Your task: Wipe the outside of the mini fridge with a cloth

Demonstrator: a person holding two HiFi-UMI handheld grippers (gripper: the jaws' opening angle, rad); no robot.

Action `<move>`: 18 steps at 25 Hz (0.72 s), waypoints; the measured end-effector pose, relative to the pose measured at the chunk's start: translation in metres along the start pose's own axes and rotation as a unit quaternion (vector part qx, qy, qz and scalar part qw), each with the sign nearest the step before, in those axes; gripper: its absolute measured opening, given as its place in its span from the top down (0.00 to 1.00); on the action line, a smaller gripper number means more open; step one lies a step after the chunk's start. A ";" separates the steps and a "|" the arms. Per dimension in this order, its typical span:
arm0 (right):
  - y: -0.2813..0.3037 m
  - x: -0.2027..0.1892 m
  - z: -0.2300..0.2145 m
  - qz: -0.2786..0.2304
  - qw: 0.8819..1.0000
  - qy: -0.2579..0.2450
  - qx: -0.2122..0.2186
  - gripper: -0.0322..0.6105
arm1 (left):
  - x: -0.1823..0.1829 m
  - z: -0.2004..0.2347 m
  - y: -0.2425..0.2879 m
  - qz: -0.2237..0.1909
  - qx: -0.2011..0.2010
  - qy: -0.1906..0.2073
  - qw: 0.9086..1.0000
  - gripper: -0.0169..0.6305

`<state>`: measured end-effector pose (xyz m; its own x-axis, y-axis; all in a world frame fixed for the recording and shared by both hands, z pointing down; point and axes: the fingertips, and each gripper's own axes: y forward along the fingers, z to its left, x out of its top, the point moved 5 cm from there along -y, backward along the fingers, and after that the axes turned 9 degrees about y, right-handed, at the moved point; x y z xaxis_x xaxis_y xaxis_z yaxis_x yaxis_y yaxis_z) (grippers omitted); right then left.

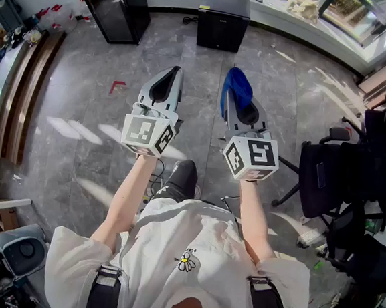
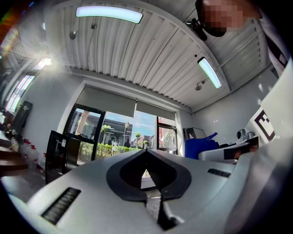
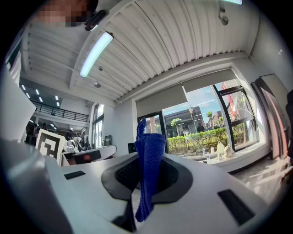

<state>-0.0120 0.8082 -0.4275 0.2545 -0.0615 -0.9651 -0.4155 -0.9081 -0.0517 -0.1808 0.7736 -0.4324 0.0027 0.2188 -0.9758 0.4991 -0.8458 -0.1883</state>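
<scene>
Straight ahead across the floor (image 1: 83, 107), well apart, stands the mini fridge (image 1: 223, 22). Right gripper (image 1: 237, 97), clamping the cloth (image 1: 234, 83), looks nearer it; left gripper (image 1: 173, 74) is closed and empty.

Loads of open grey floor (image 1: 201, 63) straight ahead, nothing standing on it all the way to the mini fridge (image 1: 223, 20) by the far ledge. Tall black cabinet (image 1: 112, 5) stands left of it, gap between. Right side's tighter: office chair (image 1: 325, 178) near the right gripper (image 1: 237, 97) (blue cloth (image 1: 236, 79) pinched in it). Wooden boards (image 1: 23, 95) line the left edge.
</scene>
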 end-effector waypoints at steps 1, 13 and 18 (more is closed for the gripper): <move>0.007 -0.002 -0.002 0.001 1.000 -0.007 0.002 0.85 | -0.001 0.005 0.008 -0.001 0.002 0.004 1.000 0.97; 0.164 -0.003 -0.090 0.019 0.999 0.015 -0.034 0.85 | -0.052 0.104 0.161 0.007 0.014 0.000 1.000 0.97; 0.241 0.015 -0.122 0.007 0.998 0.008 -0.057 0.85 | -0.060 0.144 0.237 -0.004 -0.006 -0.010 1.000 0.97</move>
<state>-0.0013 0.5378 -0.4234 0.2643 -0.0810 -0.9610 -0.3178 -0.9481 -0.0075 -0.1876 0.4895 -0.4345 -0.0177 0.2153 -0.9764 0.5095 -0.8383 -0.1941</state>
